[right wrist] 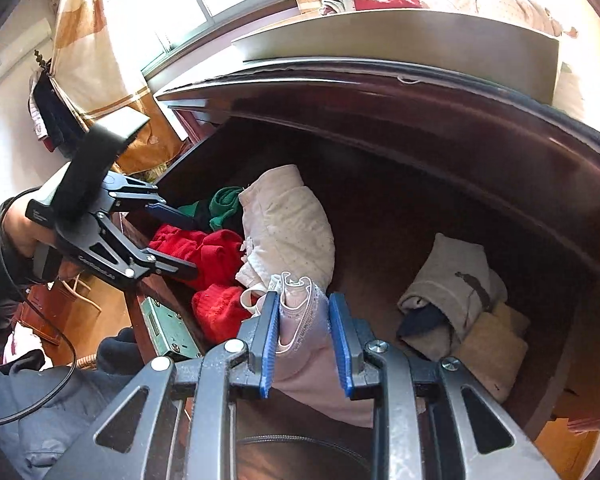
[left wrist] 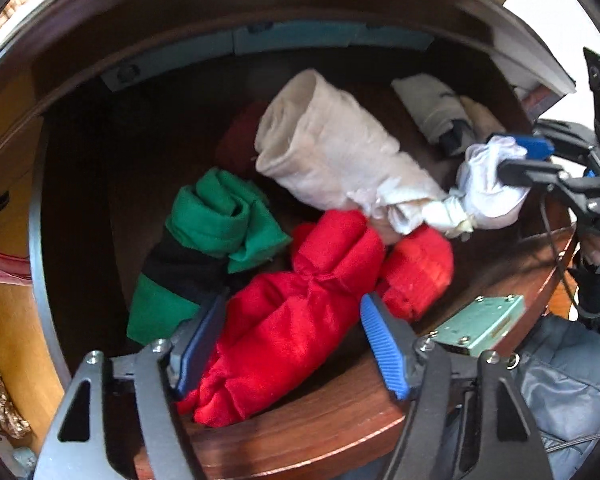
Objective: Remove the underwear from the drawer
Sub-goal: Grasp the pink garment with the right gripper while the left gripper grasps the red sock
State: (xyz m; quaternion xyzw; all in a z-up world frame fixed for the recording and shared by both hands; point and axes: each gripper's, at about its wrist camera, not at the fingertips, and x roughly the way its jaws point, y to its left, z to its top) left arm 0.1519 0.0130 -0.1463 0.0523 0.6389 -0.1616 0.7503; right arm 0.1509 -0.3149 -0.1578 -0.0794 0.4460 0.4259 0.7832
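Note:
The dark wooden drawer (left wrist: 340,428) stands open with rolled garments inside. My left gripper (left wrist: 296,340) is open, its blue pads on either side of a red garment (left wrist: 300,320) that hangs over the drawer's front edge. My right gripper (right wrist: 306,344) is shut on a pale pink-white piece of underwear (right wrist: 300,320); in the left wrist view (left wrist: 492,184) that piece is stretched from a cream roll (left wrist: 328,148). The same cream roll (right wrist: 292,216) and red garment (right wrist: 204,252) show in the right wrist view, with the left gripper (right wrist: 176,240) over the red cloth.
A green and black roll (left wrist: 212,232) lies left of the red one. A grey-white bundle (right wrist: 452,292) and a tan cloth (right wrist: 492,348) lie at the drawer's right. A metal lock plate (left wrist: 484,324) sits on the drawer front. The desktop overhangs the drawer's back.

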